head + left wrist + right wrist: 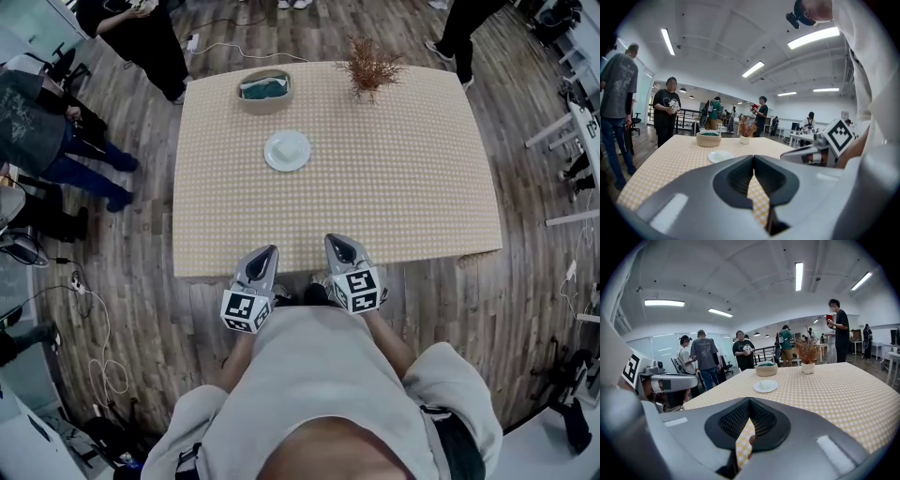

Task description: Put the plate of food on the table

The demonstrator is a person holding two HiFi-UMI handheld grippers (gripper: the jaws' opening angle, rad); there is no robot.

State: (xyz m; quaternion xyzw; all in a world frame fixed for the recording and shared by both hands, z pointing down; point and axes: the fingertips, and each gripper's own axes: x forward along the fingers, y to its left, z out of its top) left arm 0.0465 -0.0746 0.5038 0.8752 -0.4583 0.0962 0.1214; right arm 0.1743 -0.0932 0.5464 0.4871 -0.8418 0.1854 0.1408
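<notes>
Checkered surface [394,187] carries three things. White plate [287,150] left of centre. Basket [264,90] just beyond the plate, potted dried plant [371,67] beyond it, off right.

Plate [287,150] on table [394,187], before basket [265,90]

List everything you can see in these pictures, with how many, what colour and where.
table with a yellow-and-white checked cloth: one, yellow and white, in front of the person
round white plate: one, white, on the table, left of its middle
round woven basket: one, beige with green contents, far left part of the table
dried plant in a small white pot: one, reddish-brown, near the table's far edge
bystanders: several, mostly dark clothes, around the far and left sides
wooden plank floor: grey-brown, all round
left gripper: one, grey, shut, empty, at the table's near edge
right gripper: one, grey, shut, empty, beside it
</notes>
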